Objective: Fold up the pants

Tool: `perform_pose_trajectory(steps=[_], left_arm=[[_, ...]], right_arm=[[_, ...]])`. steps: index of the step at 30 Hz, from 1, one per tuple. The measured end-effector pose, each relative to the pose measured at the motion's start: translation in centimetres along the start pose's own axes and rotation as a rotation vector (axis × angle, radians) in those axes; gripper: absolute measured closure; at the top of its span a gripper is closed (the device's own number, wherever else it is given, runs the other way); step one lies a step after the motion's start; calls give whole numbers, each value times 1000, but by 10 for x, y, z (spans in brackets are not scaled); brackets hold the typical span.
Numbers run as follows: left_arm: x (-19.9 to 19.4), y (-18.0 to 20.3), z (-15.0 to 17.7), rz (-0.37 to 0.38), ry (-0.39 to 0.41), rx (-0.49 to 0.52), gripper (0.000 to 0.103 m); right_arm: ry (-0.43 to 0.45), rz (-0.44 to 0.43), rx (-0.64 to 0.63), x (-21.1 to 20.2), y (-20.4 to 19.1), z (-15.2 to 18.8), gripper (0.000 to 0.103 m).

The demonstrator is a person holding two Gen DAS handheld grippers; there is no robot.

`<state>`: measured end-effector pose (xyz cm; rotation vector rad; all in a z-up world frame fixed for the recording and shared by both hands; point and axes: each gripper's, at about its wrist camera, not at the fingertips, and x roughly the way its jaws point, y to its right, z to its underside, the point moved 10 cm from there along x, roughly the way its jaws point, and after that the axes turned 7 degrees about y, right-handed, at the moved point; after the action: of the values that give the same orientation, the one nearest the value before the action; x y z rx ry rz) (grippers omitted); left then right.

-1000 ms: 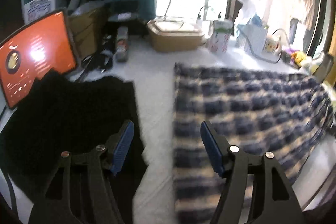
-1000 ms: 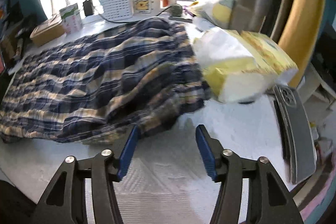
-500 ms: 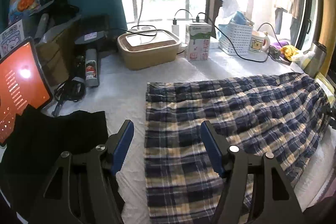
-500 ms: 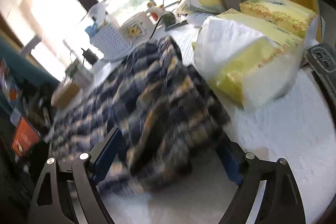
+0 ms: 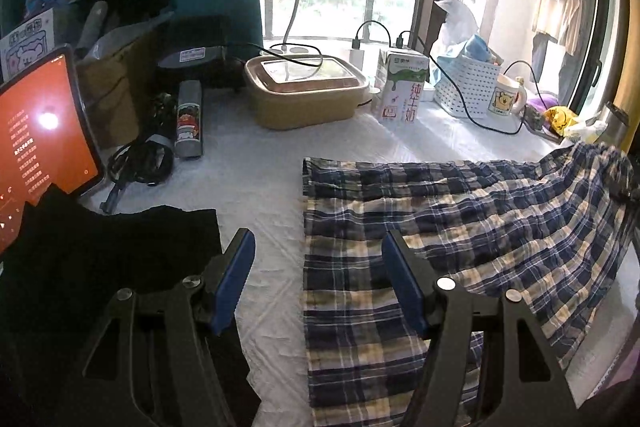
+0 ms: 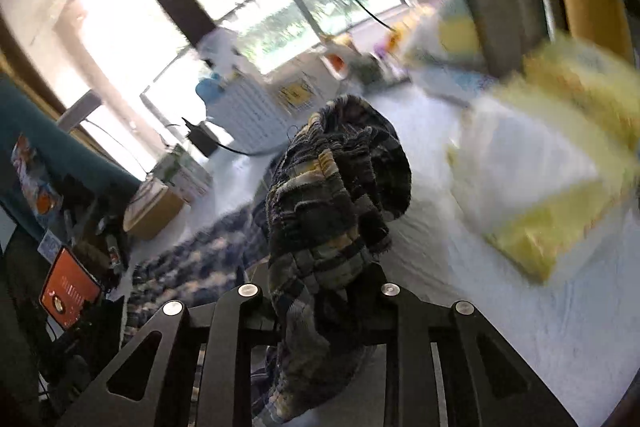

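White tabletop, plaid pants spread across it.
Right gripper closing, bunched pants between its jaws; left gripper gapes empty beside their edge.

The right claw is seen from behind, its two black arms drawn close together. A bunched fold of the plaid pants is caught between the jaws, which are closing on it; the pads themselves are hidden by the cloth. The gathered fabric is raised above the white tabletop, and the remainder of the garment trails away to the left, lying flat. A yellow-and-white package is located to the right of the pants, blurred. A white basket and a tan lidded box are set along the window side. An orange-lit tablet is visible at the lower left.
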<state>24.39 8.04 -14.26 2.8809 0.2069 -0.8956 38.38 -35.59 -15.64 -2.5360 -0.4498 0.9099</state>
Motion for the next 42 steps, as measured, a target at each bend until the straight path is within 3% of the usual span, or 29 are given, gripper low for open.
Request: perform_pose_trajectory(steps=[9, 16, 24, 31, 35, 37, 39, 42], left_arm=[[-8, -25, 1, 23, 39, -77, 36], [-16, -66, 8, -10, 52, -159, 36], [-26, -97, 12, -20, 60, -182, 36], [-37, -110, 12, -22, 74, -190, 36], [-39, -113, 14, -23, 70, -192, 36], [-38, -113, 15, -21, 61, -191, 36], [-36, -112, 14, -13, 58, -193, 36], [-33, -106, 7, 8, 59, -202, 36]], right_arm=[[28, -110, -154, 10, -98, -18, 81], [-17, -191, -284, 32, -178, 0, 82], [-117, -320, -377, 72, -274, 49, 82], [-268, -329, -433, 123, -314, 113, 82], [-350, -298, -449, 139, -318, 144, 81], [-368, -295, -446, 138, -318, 151, 70], [-379, -329, -430, 132, -321, 155, 31], [-402, -374, -419, 119, -322, 161, 28]])
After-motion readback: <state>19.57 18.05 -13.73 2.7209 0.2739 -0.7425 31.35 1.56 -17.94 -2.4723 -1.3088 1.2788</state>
